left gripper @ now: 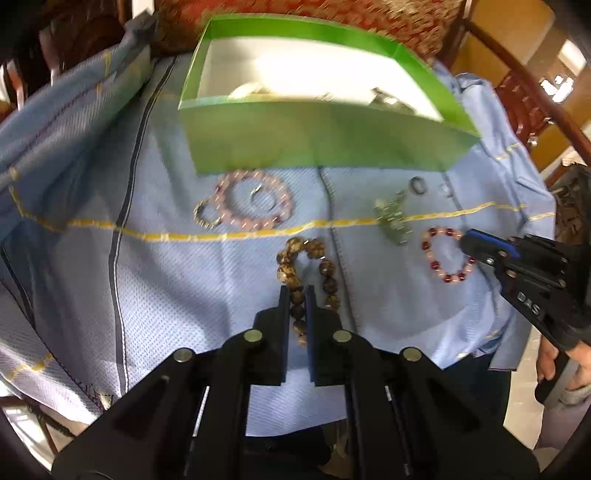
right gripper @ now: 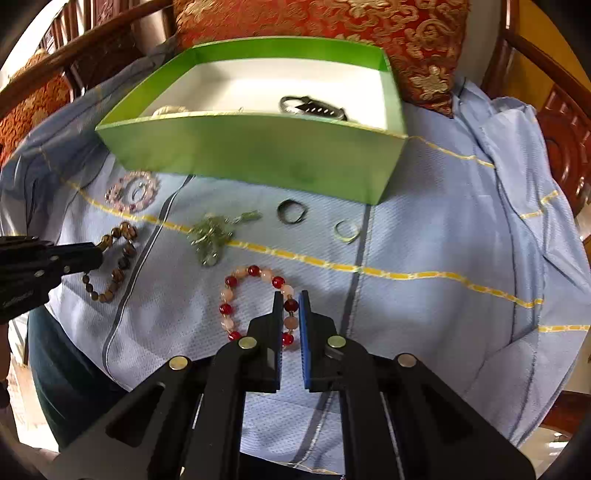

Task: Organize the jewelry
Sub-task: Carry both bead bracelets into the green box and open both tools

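While both tools point down at the blue cloth (right gripper: pixel 443 229), I see my left gripper (left gripper: pixel 296 291) pinching the brown bead bracelet (left gripper: pixel 314 254) at lower centre, and my right gripper (right gripper: pixel 291 299) pinching the red-and-pink bracelet (right gripper: pixel 255 273). The green box (right gripper: pixel 258 155) sits across the upper centre of the frame.

Open cardboard box (right gripper: pixel 258 155): bright green walls, white floor. Cloth spread underneath (right gripper: pixel 424 229): pale blue weave, thin yellow stripes, dark grey seam lines. Round-bead bracelet (right gripper: pixel 255 271): deep red alternating with pale peach. Chunky wooden-bead bracelet (left gripper: pixel 314 254): mottled brown and tan. Larger bead bracelet (left gripper: pixel 255 201): pale pink with a few purple beads. Small pendant cluster (right gripper: pixel 212 236): dull green with silver. Cushion behind box (right gripper: pixel 369 22): red with gold floral brocade. Hand-held gripper (right gripper: pixel 289 299): black, one blue pad.
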### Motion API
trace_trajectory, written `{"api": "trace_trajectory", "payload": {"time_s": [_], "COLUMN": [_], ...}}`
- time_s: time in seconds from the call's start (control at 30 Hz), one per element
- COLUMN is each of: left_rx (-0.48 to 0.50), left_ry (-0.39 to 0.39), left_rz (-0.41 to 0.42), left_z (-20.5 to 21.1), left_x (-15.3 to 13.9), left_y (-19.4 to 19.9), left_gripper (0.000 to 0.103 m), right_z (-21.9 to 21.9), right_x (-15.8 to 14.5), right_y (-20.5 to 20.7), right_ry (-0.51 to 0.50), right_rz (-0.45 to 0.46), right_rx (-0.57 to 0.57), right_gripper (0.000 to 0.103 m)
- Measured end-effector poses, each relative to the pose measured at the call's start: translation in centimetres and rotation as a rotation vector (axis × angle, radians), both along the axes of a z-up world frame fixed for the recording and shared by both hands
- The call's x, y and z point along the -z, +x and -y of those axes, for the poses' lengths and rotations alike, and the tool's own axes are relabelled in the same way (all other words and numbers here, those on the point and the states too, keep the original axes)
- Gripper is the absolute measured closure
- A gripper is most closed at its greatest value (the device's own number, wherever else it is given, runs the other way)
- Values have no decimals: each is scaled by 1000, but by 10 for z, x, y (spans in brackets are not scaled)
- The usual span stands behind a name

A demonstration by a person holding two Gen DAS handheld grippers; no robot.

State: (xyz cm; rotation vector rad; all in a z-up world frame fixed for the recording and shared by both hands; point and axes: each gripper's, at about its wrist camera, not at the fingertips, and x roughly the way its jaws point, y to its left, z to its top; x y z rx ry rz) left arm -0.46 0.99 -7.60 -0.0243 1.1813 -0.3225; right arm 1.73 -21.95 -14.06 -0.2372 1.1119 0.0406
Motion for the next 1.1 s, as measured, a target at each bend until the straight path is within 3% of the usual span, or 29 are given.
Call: {"api": "trace_trajectory", "payload": {"time_s": [0.27,0.47,0.63,0.87,1.1], "left_rx": [33,14,0,-44,-59], "left_ry": [-30,8,13,24,85], "left_rz": [107,96,148,244,219], "left_z": [7,10,5,3,22], "left_x": [-47,-46,-72,-124,-119], "left_y": [-8,-13,-4,60,138], "left_gripper": [95,95,95,95,95], "right_z": [-2,-8,-12,-21,-35], "right_x": [-33,-47,-76,-128,-112], "right_y": [-4,-6,-2,47,132], "right_ry": [32,35,60,88,153], "right_rz": [68,98,146,263,185], "right_rx": [-3,-15,-46,-61,-41], "right_gripper": [94,94,94,94,94]}}
